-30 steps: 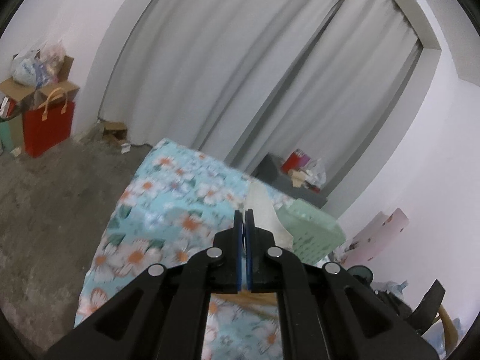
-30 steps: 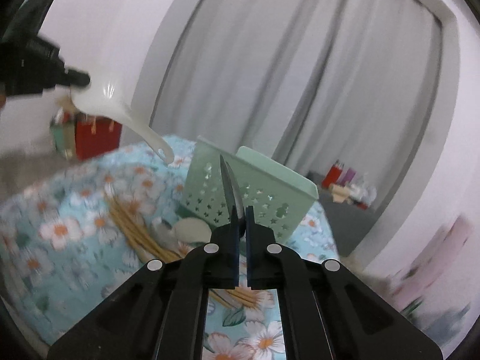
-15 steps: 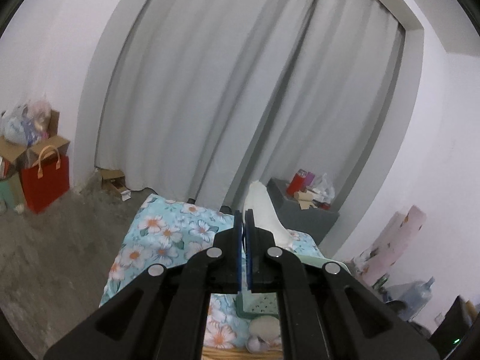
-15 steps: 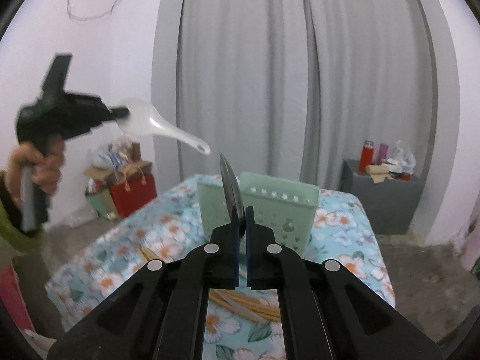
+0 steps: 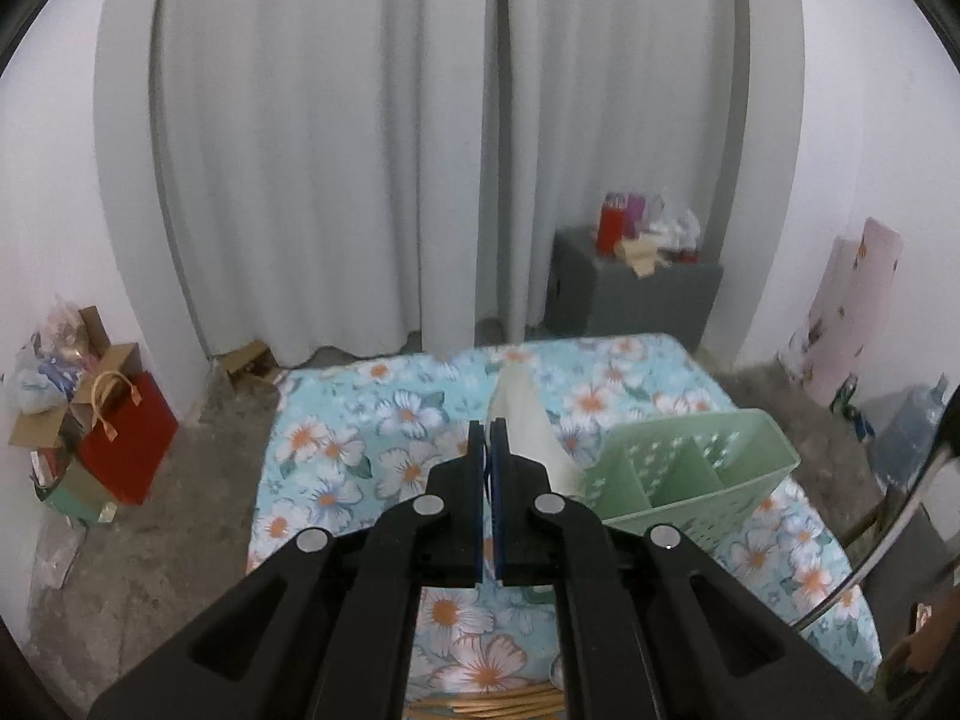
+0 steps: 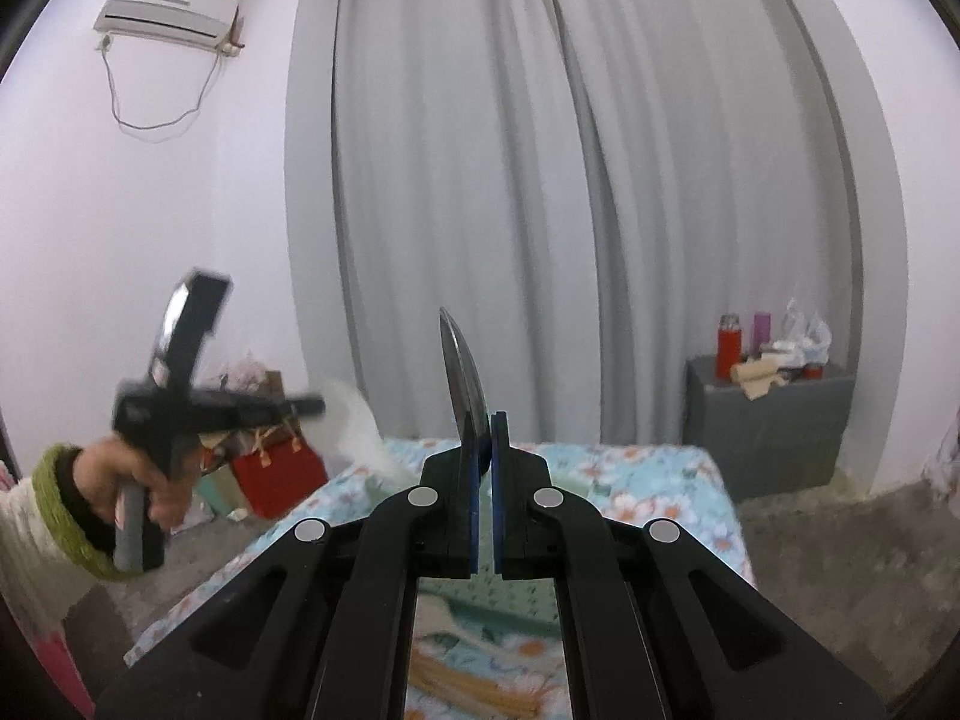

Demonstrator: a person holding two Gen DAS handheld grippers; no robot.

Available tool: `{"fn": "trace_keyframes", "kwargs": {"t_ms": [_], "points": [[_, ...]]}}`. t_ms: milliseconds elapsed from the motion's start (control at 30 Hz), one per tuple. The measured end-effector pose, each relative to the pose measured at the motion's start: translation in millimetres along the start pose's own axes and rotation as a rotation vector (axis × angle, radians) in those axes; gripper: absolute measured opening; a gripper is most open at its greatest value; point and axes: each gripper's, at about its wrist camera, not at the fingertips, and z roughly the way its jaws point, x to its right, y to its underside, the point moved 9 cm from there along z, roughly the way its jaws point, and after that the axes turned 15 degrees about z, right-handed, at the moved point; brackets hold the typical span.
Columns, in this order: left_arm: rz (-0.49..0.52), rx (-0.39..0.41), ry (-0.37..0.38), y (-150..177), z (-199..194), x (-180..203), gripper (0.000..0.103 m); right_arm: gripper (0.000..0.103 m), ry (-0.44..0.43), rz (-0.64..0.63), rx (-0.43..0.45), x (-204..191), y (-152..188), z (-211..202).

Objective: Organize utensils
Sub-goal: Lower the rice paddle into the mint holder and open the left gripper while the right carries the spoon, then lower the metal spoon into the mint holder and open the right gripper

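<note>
**Spoon and knife held aloft, rack waiting below**

You carry a utensil in each gripper above the flowered tablecloth (image 5: pixel 372 438). Your left gripper (image 5: pixel 487 429) is clamped tight on a white spoon (image 5: pixel 528 432), whose pale body juts forward past the fingertips on their right side. Your right gripper (image 6: pixel 485 420) is closed on a knife (image 6: pixel 462 372), the blade standing upright beyond the tips, point up.

The green rack (image 5: pixel 696 468), with its divided compartments, sits on the cloth just right of the spoon and lower, open side up. To land the spoon cleanly, judge it best to bring the left gripper over one compartment, tip the spoon end down, and lower until it is inside the walls before loosening the grip; letting go early risks a bounce off the rim. Keep the knife clear of your left hand (image 6: pixel 132 480), which the right camera shows well to the left of the blade.

Chopsticks (image 5: pixel 486 705) lie on the cloth at the near edge, beneath the left gripper, not yet sorted.
</note>
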Motion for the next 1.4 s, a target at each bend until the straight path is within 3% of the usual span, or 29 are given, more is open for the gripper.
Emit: {"fn": "trace_keyframes", "kwargs": {"t_ms": [133, 267, 400, 567, 733, 933, 1167, 1200, 1300, 1400], "points": [[-0.043, -0.011, 0.056, 2.4, 22.9, 0.4, 0.005, 0.002, 0.009, 0.000, 0.034, 1.3, -15.4, -2.2], [-0.164, 0.030, 0.123, 1.5, 24.3, -3.5, 0.040, 0.002, 0.015, 0.011, 0.071, 4.3, -31.3, -3.3], [-0.213, 0.058, 0.121, 5.1, 17.1, -11.2, 0.058, 0.002, 0.019, 0.024, 0.115, 7.8, -49.7, -0.2], [-0.236, 0.081, 0.079, 17.6, 6.2, -24.1, 0.071, 0.002, 0.042, 0.011, 0.164, 12.2, -68.5, 13.0], [-0.272, 0.009, 0.112, 47.4, 13.0, -21.2, 0.072, 0.002, 0.147, -0.076, 0.182, 18.7, -61.4, 38.5], [-0.226, -0.073, 0.112, 83.2, 25.5, -1.2, 0.072, 0.002, 0.203, -0.102, 0.086, 36.8, -27.2, 76.3], [-0.247, -0.130, 0.130, 112.7, 37.6, 12.7, 0.072, 0.005, 0.213, -0.081, -0.052, 51.5, 7.9, 96.5], [-0.245, -0.140, 0.134, 116.1, 38.8, 15.3, 0.072, 0.010, 0.217, -0.073, -0.071, 54.0, 10.6, 97.9], [-0.228, -0.159, 0.173, 123.2, 40.6, 25.1, 0.073, 0.040, 0.227, -0.060, -0.078, 54.3, 10.2, 90.2], [-0.252, -0.150, 0.209, 127.6, 39.2, 29.9, 0.076, 0.052, 0.230, -0.061, -0.027, 50.1, -1.7, 73.8]]}}
